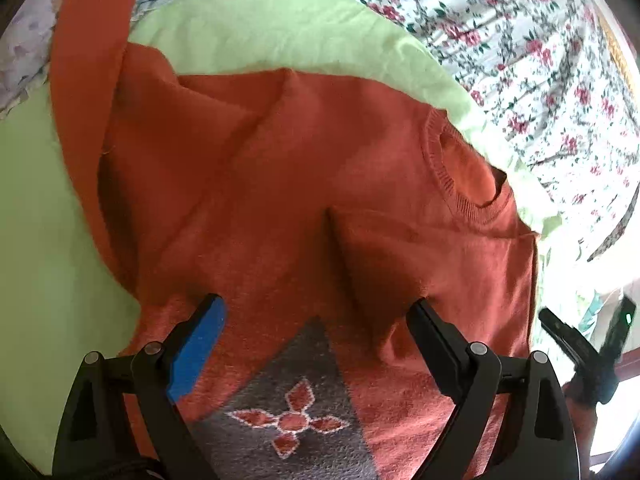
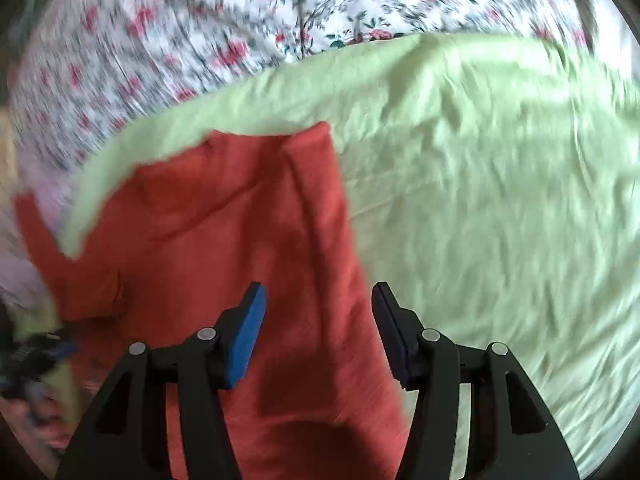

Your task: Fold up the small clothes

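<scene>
While the small rust-orange knit sweater [image 1: 304,184] with the grey diamond motif lies spread on the pale green cloth [image 1: 280,28], which covers the floral-print bedspread [image 1: 520,40], the fold appears to be at an early stage: one sleeve [image 1: 432,252] is already laid across the chest just below the ribbed neckline [image 1: 452,184], and a long orange strip of the garment [image 1: 88,52] rises past the far side of the neckline, out of the left wrist view. The left tool [image 1: 316,312] hovers over the chest between the neckline and the grey motif, its jaws released and wide apart with nothing between them. The right tool [image 2: 318,300] hangs over the sweater's side edge [image 2: 340,208], well away from the neckline, also released; fabric lies under the gap but the pads do not press on it. That view is blurred, so finer contact cannot be confirmed. The next move likely calls for lowering the right tool onto the side edge, clenching on a single layer, and carrying it toward the neckline's centre line without dragging the green cloth.
</scene>
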{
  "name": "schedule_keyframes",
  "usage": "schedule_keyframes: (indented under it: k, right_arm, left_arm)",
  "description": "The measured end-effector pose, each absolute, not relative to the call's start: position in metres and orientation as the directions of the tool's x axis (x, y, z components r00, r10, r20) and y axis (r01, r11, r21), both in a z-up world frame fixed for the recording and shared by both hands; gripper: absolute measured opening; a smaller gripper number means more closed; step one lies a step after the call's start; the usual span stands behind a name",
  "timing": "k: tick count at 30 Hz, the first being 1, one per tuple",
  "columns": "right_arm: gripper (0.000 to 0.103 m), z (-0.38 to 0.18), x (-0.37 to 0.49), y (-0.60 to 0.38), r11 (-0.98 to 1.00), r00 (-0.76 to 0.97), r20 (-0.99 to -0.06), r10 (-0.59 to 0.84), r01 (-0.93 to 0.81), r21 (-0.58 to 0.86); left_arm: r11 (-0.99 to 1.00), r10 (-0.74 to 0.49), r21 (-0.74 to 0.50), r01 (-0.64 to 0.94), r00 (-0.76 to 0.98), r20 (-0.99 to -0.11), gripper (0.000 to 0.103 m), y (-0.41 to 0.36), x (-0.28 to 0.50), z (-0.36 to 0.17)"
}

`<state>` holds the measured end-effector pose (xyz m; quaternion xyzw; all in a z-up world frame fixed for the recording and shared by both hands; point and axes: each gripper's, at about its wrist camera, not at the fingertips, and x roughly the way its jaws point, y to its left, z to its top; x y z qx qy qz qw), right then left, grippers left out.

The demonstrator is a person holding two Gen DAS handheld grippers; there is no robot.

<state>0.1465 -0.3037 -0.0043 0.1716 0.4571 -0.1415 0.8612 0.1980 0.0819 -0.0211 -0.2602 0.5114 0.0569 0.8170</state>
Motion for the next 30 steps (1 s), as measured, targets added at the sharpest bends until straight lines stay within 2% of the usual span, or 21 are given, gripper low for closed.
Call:
schedule_keyframes:
  k: [3,4,5,7,12,16,19,20,21,22,23,27,30]
  right_arm:
    - [0.056,-0.023,0.169,-0.306,0.925,0.478,-0.873,-0.094,0.365,0.101]
    - [0.047,-0.029,0.174,-0.305,0.935,0.456,-0.885,-0.092,0.346,0.082]
    - [0.026,-0.034,0.177,-0.303,0.944,0.446,-0.891,-0.088,0.323,0.069]
    - [0.011,-0.034,0.178,-0.300,0.957,0.441,-0.890,-0.120,0.289,0.014]
    - [0.006,-0.022,0.156,-0.335,0.909,0.512,-0.852,-0.110,0.399,0.123]
    - [0.006,-0.030,0.149,-0.346,0.895,0.519,-0.852,-0.071,0.409,0.175]
    - [0.006,-0.032,0.147,-0.348,0.895,0.524,-0.850,-0.060,0.406,0.187]
    - [0.006,-0.032,0.147,-0.350,0.894,0.523,-0.850,-0.058,0.406,0.189]
    - [0.006,-0.033,0.147,-0.352,0.894,0.521,-0.852,-0.055,0.407,0.191]
    - [0.006,-0.034,0.148,-0.350,0.892,0.519,-0.853,-0.051,0.408,0.194]
    - [0.006,-0.035,0.150,-0.350,0.889,0.518,-0.854,-0.046,0.411,0.201]
    - [0.006,-0.035,0.148,-0.351,0.886,0.520,-0.853,-0.032,0.410,0.217]
    - [0.006,-0.037,0.148,-0.355,0.885,0.521,-0.853,-0.025,0.408,0.223]
  left_arm:
    - [0.876,-0.161,-0.344,-0.337,0.469,-0.868,0.092,0.073,0.205,-0.018]
    - [0.878,-0.160,-0.343,-0.334,0.470,-0.868,0.092,0.071,0.209,-0.017]
    - [0.881,-0.161,-0.340,-0.329,0.469,-0.868,0.092,0.069,0.211,-0.017]
    - [0.887,-0.166,-0.342,-0.311,0.476,-0.863,0.092,0.063,0.215,-0.014]
    - [0.921,-0.142,-0.294,-0.256,0.481,-0.865,0.092,0.045,0.222,-0.007]
    - [0.967,-0.070,-0.179,-0.182,0.485,-0.872,0.092,0.015,0.223,-0.004]
    - [0.993,0.054,-0.003,-0.117,0.486,-0.873,0.092,-0.016,0.234,-0.007]
    - [0.989,0.144,0.114,-0.092,0.483,-0.864,0.092,-0.029,0.241,-0.013]
    - [0.980,0.197,0.178,-0.087,0.476,-0.857,0.092,-0.033,0.246,-0.018]
    - [0.964,0.263,0.249,-0.090,0.458,-0.849,0.087,-0.035,0.252,-0.025]
    - [0.957,0.288,0.270,-0.105,0.437,-0.852,0.078,-0.030,0.255,-0.030]
    - [0.962,0.233,0.142,-0.233,0.429,-0.873,0.075,0.025,0.241,-0.016]
    - [0.956,0.125,-0.008,-0.293,0.433,-0.893,0.078,0.066,0.222,-0.012]
